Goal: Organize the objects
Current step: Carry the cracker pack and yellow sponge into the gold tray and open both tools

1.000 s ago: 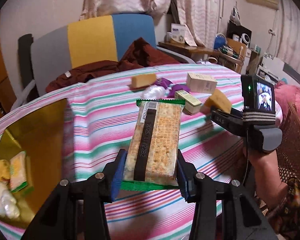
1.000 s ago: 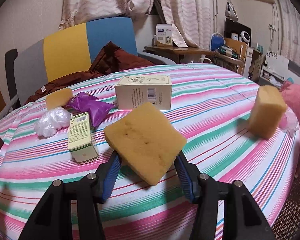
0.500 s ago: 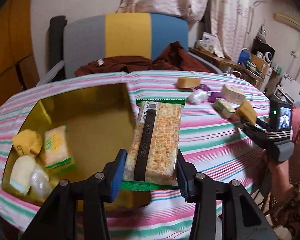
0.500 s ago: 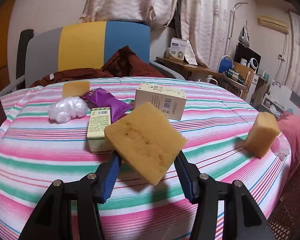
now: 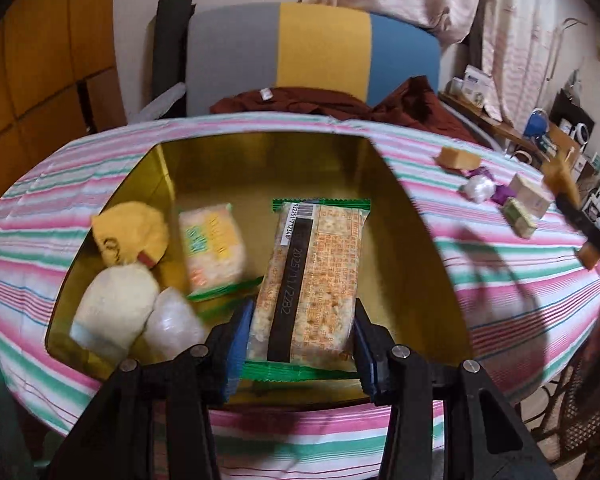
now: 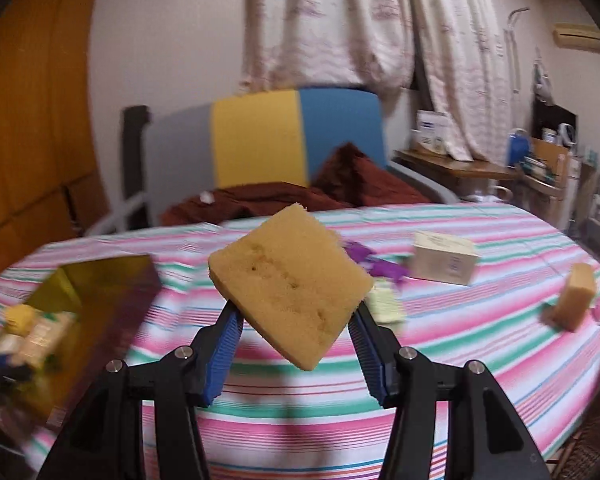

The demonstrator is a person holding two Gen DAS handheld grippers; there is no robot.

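Covering most of both views is a round desk (image 5: 100,168) under a cloth striped in pink, green and white. Behind its far edge stands a chair (image 5: 320,52) with grey, yellow and blue panels, a dark red cloth (image 5: 340,100) heaped on its seat.

On the desk's left part, near the near edge, sits an open gold box (image 5: 260,160). Against the box's left wall lie a yellow pouch (image 5: 130,234), a cream pouch (image 5: 114,308) and a clear wrapped lump (image 5: 172,322), all close together, with a green-edged snack pack (image 5: 214,246) just beside them toward the middle.

Above the box's right half, the left gripper (image 5: 300,334) holds a cracker pack (image 5: 312,276) lengthwise, jaws pinching its near end on both long sides. Whether the pack touches the box floor cannot be told.

In the right wrist view, the right gripper (image 6: 296,332) carries a sponge (image 6: 290,284) tilted on one corner above the desk's middle, jaws pinching its lower edges.

Toward the desk's far right edge lies a loose cluster: a cream carton (image 6: 444,262), a purple wrapper (image 6: 376,266), a small pale green box (image 6: 386,302) and, seen only from the left wrist, a white wrapped lump (image 5: 478,190) and a tan block (image 5: 458,158). A second sponge (image 6: 576,296) stands upright, well apart, near the right edge.
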